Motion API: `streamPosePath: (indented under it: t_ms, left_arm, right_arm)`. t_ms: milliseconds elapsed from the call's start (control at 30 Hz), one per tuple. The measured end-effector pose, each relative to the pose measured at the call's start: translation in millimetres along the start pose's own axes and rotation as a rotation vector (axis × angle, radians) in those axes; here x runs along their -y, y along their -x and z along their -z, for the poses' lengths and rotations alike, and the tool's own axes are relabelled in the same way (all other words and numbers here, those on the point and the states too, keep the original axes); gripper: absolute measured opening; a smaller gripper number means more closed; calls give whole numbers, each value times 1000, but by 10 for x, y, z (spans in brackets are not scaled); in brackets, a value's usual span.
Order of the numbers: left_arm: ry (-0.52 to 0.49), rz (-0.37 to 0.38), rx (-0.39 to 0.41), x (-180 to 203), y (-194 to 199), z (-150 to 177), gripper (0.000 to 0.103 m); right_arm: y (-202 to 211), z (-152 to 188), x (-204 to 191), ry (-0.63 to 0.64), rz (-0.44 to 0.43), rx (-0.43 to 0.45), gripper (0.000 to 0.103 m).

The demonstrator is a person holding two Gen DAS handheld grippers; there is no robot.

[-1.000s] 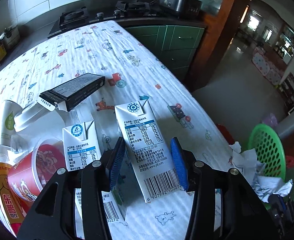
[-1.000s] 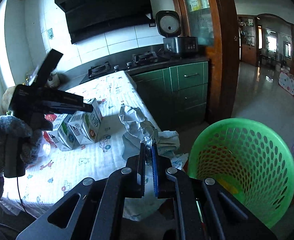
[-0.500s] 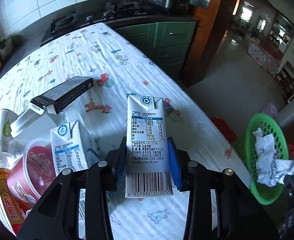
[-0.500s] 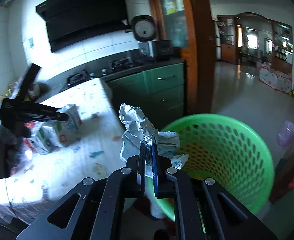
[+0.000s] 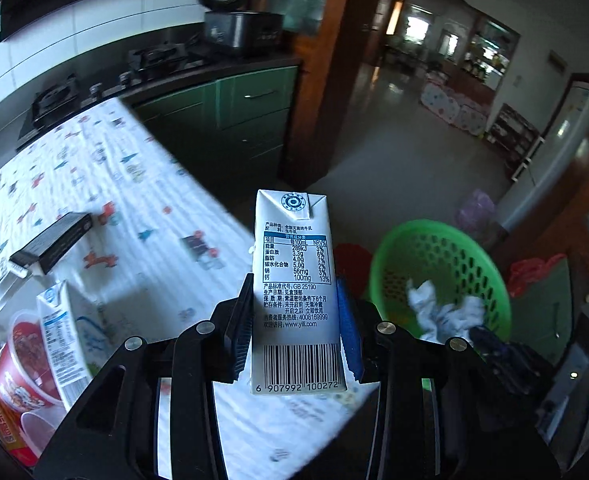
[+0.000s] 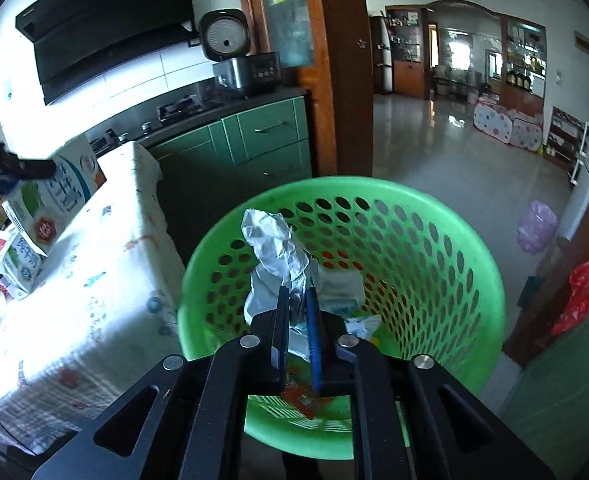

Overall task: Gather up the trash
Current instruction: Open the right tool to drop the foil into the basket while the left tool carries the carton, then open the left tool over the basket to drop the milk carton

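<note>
My left gripper [image 5: 294, 284] is shut on a white and blue milk carton [image 5: 294, 248], held upright in the air past the table's near corner. The same carton [image 6: 66, 188] shows at the far left of the right wrist view. A green perforated basket [image 5: 434, 226] stands on the floor to the right of the table. My right gripper [image 6: 296, 292] hangs over the basket [image 6: 334, 184] with a crumpled white paper [image 6: 278, 248] between its pads; its jaws are opening. In the left wrist view, the paper [image 5: 442, 312] sits inside the basket's rim.
A second milk carton [image 5: 60, 332], a red paper bowl [image 5: 18, 360] and a black box [image 5: 54, 240] remain on the patterned tablecloth [image 5: 134, 208]. Green cabinets [image 6: 266, 136] stand behind the table. A red bag [image 6: 586, 280] lies right of the basket.
My left gripper closed on the carton, lifted it off the table and carried it toward the basket. My right gripper brought the paper from the table edge down over the basket, and its jaws have parted slightly.
</note>
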State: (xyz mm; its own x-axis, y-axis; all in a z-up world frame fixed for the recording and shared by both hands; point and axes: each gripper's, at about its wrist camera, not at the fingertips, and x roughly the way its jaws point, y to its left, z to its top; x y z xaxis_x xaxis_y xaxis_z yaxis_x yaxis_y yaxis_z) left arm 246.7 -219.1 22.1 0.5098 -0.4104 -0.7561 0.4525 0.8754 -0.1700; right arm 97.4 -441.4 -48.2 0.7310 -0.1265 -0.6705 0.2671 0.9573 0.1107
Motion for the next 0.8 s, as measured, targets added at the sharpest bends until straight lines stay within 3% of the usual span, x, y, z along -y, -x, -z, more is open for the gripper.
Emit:
streamPosePath:
  t_ms: [133, 200, 333, 400, 800]
  left_arm:
    - [-38, 51, -4, 277, -29, -25, 38]
    - [-57, 69, -6, 394, -48, -22, 38]
    - [-99, 108, -21, 638, -124, 19, 38]
    - [-115, 127, -34, 731, -164, 40, 38]
    - [-197, 217, -107, 1258, -516, 150, 38]
  right_arm:
    - [-16, 37, 70, -12, -1, -8, 19]
    - [13, 48, 89, -14, 4, -4, 34]
    - [131, 92, 137, -10, 23, 20, 39]
    - [220, 138, 173, -6, 33, 35, 48]
    - [581, 533, 438, -33, 63, 55, 60]
